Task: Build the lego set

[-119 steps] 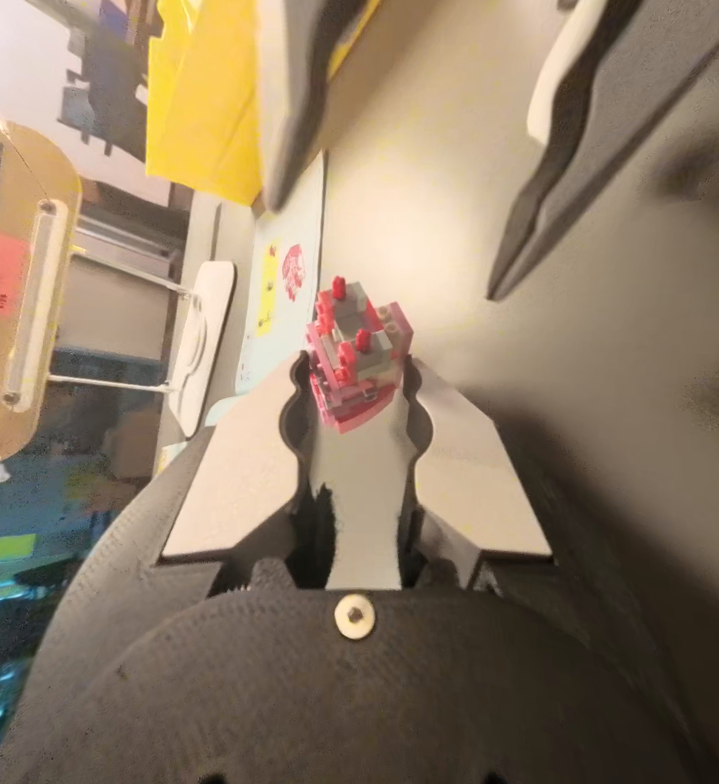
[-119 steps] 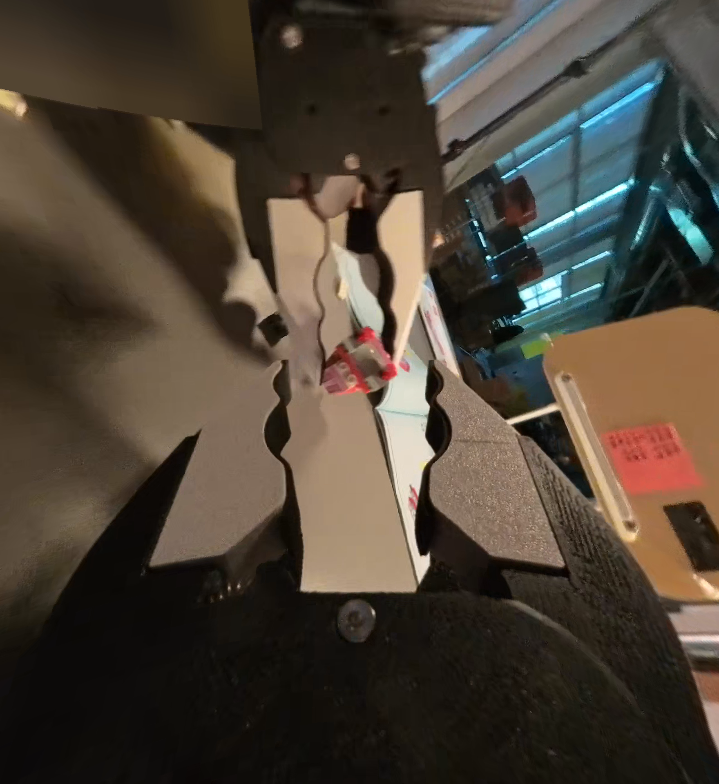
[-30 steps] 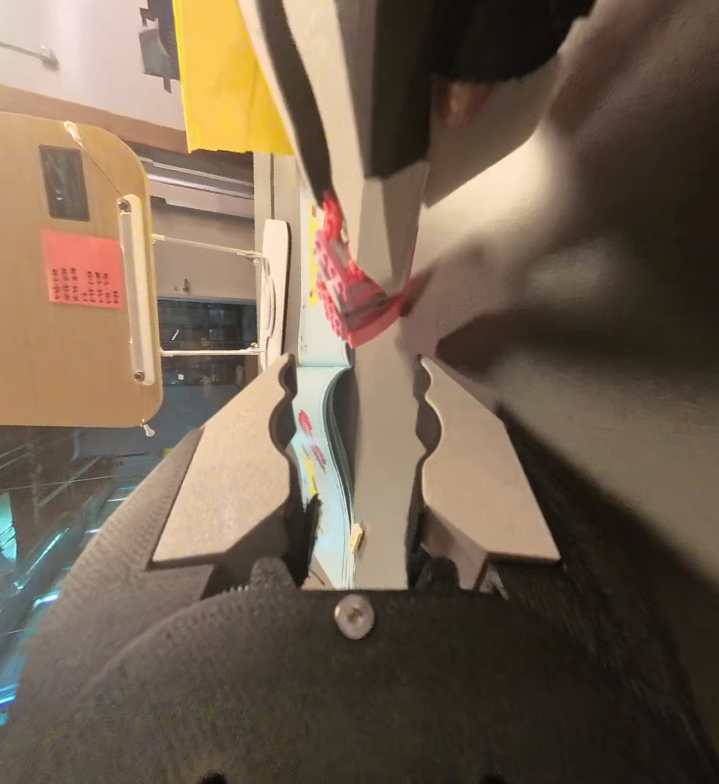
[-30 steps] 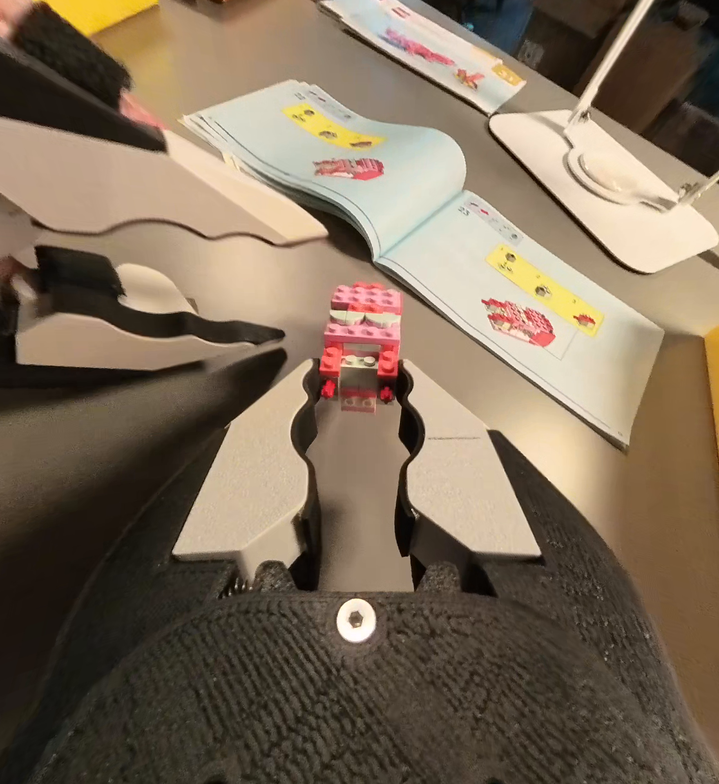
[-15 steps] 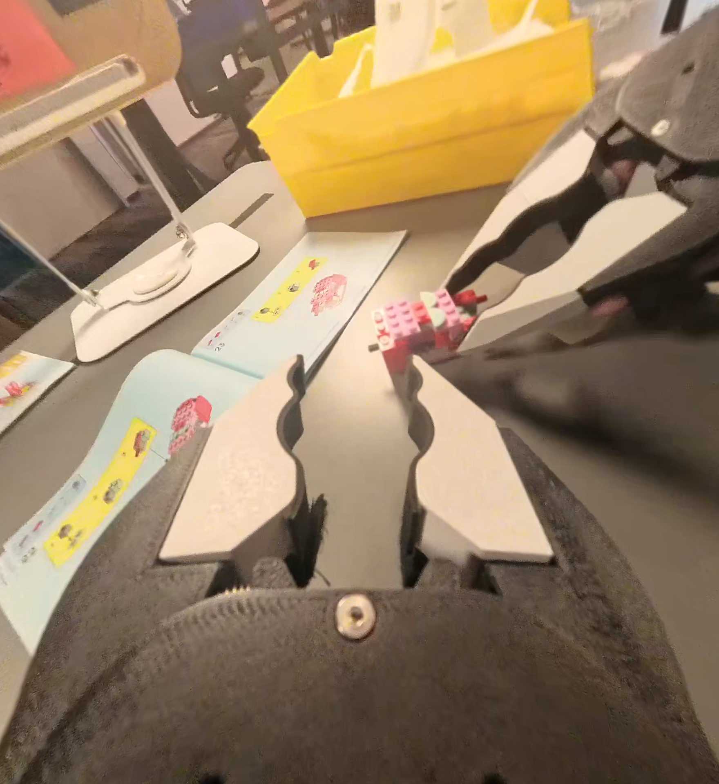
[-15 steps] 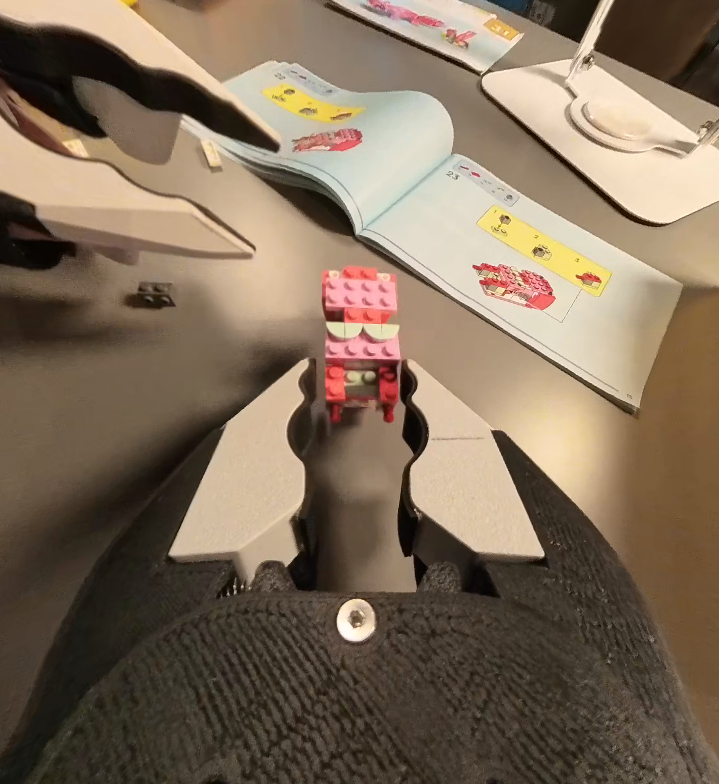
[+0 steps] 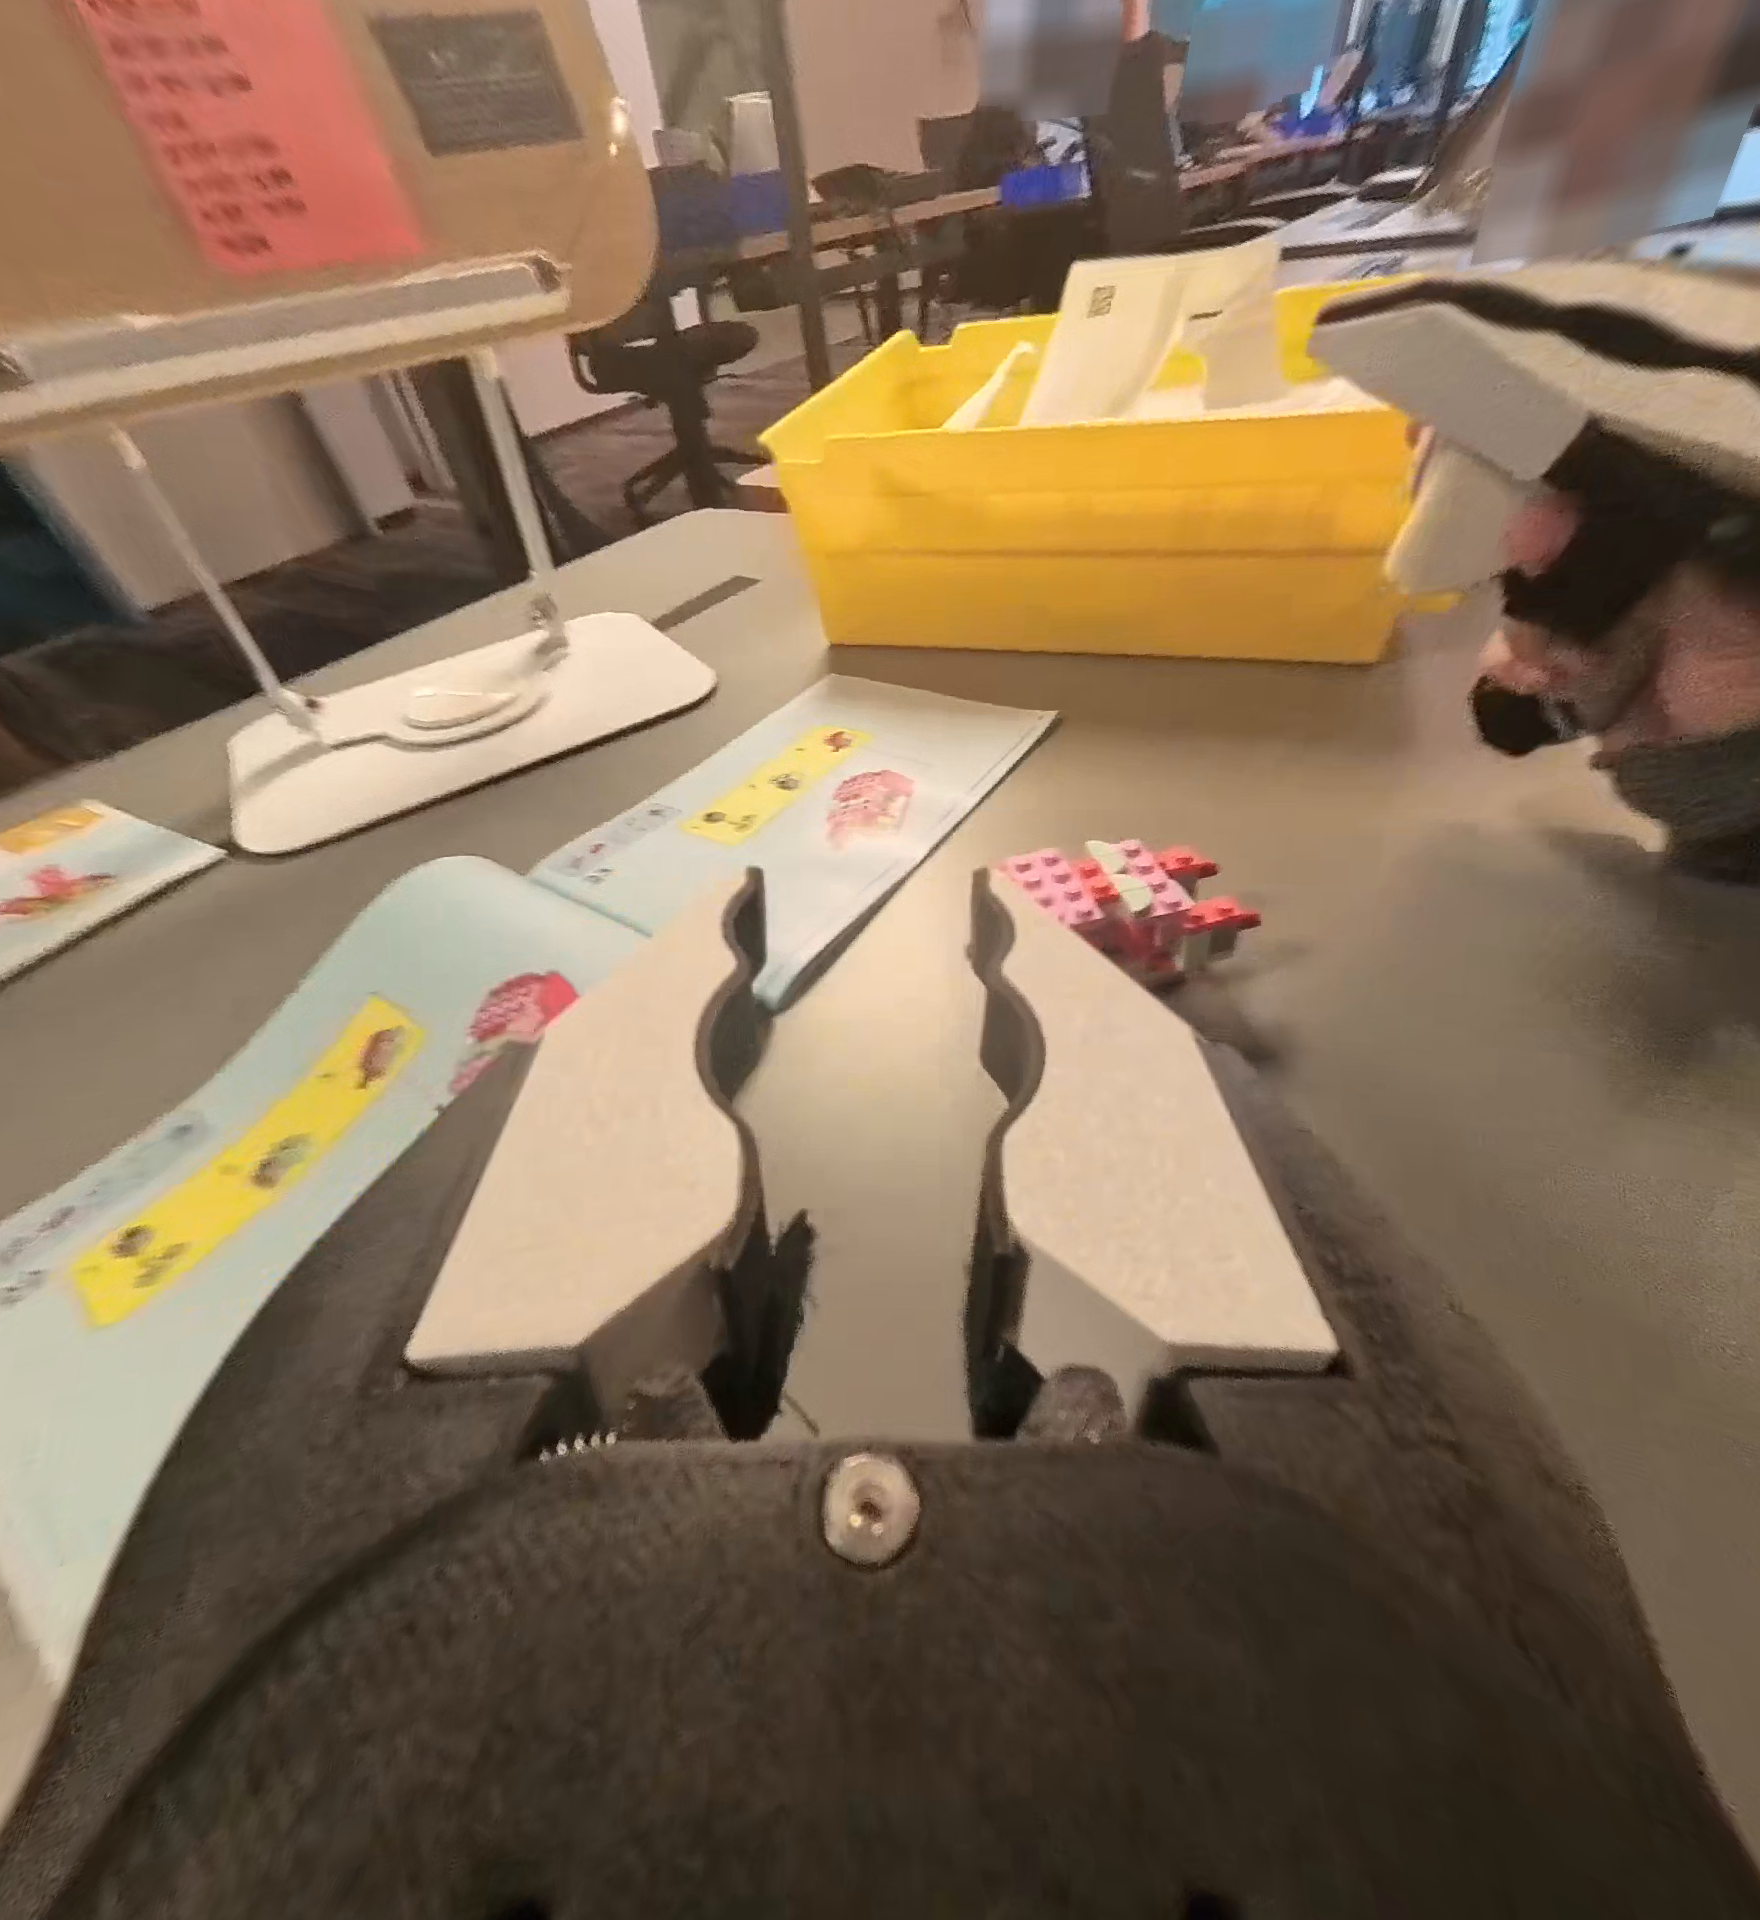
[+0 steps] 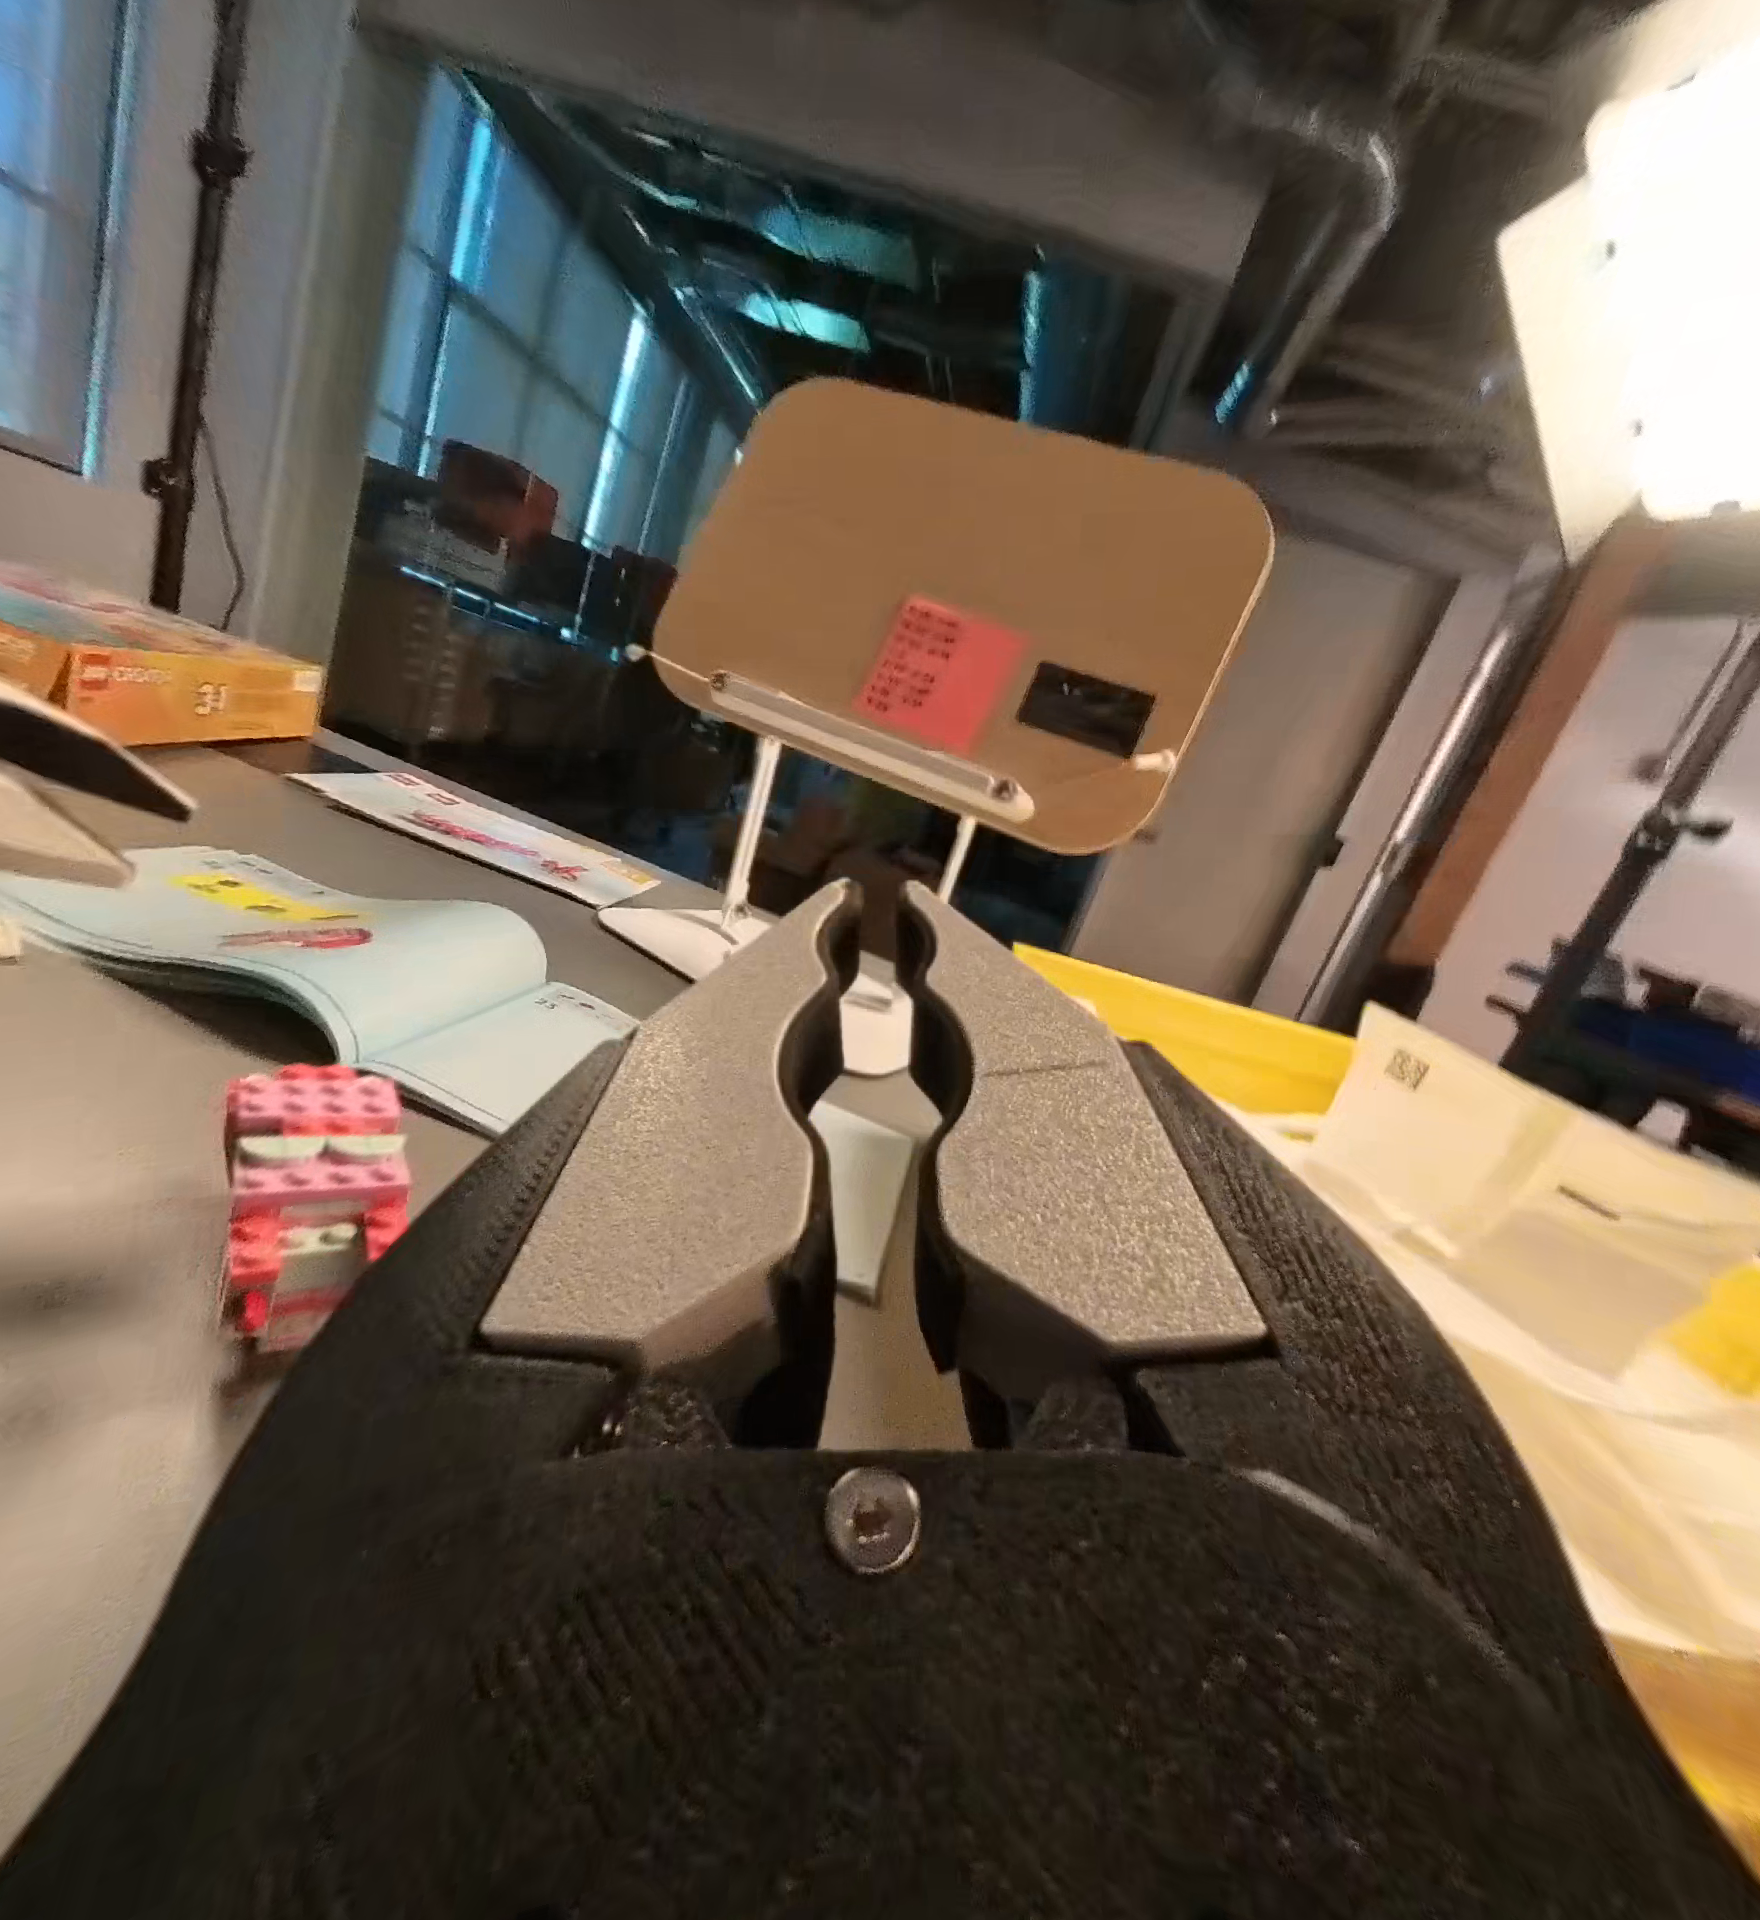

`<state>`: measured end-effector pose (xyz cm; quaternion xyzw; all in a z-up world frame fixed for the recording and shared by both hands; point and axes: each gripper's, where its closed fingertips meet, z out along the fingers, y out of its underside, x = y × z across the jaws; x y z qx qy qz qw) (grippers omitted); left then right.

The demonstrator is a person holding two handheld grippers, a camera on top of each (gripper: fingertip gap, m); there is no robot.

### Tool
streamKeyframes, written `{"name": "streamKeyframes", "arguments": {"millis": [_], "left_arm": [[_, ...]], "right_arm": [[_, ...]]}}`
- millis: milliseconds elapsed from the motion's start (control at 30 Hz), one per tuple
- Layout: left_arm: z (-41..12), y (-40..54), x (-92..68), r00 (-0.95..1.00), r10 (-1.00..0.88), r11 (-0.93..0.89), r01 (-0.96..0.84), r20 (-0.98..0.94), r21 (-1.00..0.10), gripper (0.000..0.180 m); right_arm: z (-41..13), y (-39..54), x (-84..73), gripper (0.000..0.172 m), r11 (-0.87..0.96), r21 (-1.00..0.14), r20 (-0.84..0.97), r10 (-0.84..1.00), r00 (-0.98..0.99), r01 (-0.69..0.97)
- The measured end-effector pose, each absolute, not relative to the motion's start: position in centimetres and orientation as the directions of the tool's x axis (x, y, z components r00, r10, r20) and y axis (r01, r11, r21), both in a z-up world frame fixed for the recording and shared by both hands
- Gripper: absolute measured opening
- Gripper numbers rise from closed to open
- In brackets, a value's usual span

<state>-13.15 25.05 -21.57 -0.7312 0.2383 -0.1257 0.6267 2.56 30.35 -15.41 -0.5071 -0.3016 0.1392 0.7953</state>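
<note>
1. Brick model (image 7: 1130,914) is seen in the left wrist view on the grey table (image 7: 1478,1195), just beside the left gripper (image 7: 860,904)'s right fingertip; the jaws are parted on nothing.
2. In the right wrist view, the model (image 8: 315,1195) is seen standing left of the right gripper (image 8: 878,902), apart from it; its jaws are nearly closed and bare, raised above a yellow bin (image 8: 1219,1023).

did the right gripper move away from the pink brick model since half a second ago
Yes. The right gripper was over the pink brick model, which sat between its fingertips; now it has swung right, toward the yellow bin, with the model left of its fingers.
</note>
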Motion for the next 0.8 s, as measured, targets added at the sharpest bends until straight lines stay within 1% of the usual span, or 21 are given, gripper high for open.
{"name": "streamKeyframes", "arguments": {"millis": [67, 167, 267, 400, 567, 733, 800], "left_arm": [[-21.9, 25.1, -13.0, 0.850, -0.519, -0.123, -0.176, -0.088, -0.977, 0.038], [-22.2, 25.1, -13.0, 0.849, -0.513, -0.116, -0.216, -0.128, -0.969, 0.038], [-22.1, 24.9, -12.6, 0.840, -0.518, -0.094, -0.243, -0.161, -0.965, 0.038], [-22.0, 24.7, -12.3, 0.830, -0.516, -0.064, -0.285, -0.213, -0.956, 0.036], [-21.9, 24.6, -12.2, 0.826, -0.517, -0.051, -0.291, -0.225, -0.955, 0.035], [-22.1, 24.7, -12.4, 0.834, -0.538, -0.089, -0.201, -0.123, -0.976, 0.035], [-22.1, 24.8, -12.6, 0.836, -0.537, -0.093, -0.189, -0.111, -0.978, 0.035]], "right_arm": [[-15.7, 29.6, 1.7, 0.000, 0.509, -0.852, 0.418, 0.518, 0.746, 0.123], [-16.6, 30.1, 0.6, 0.000, 0.552, -0.804, 0.522, 0.476, 0.708, 0.222], [-17.4, 33.2, 1.1, 0.000, 0.521, -0.783, 0.573, 0.392, 0.720, 0.340], [-17.7, 36.3, 2.0, 0.000, 0.462, -0.814, 0.537, 0.366, 0.760, 0.352], [-17.2, 38.8, 4.1, 0.000, 0.418, -0.836, 0.490, 0.279, 0.826, 0.355], [-17.1, 38.5, 3.3, 0.000, 0.443, -0.826, 0.503, 0.301, 0.810, 0.348], [-17.0, 38.3, 3.0, 0.000, 0.455, -0.824, 0.502, 0.308, 0.808, 0.338]]}}
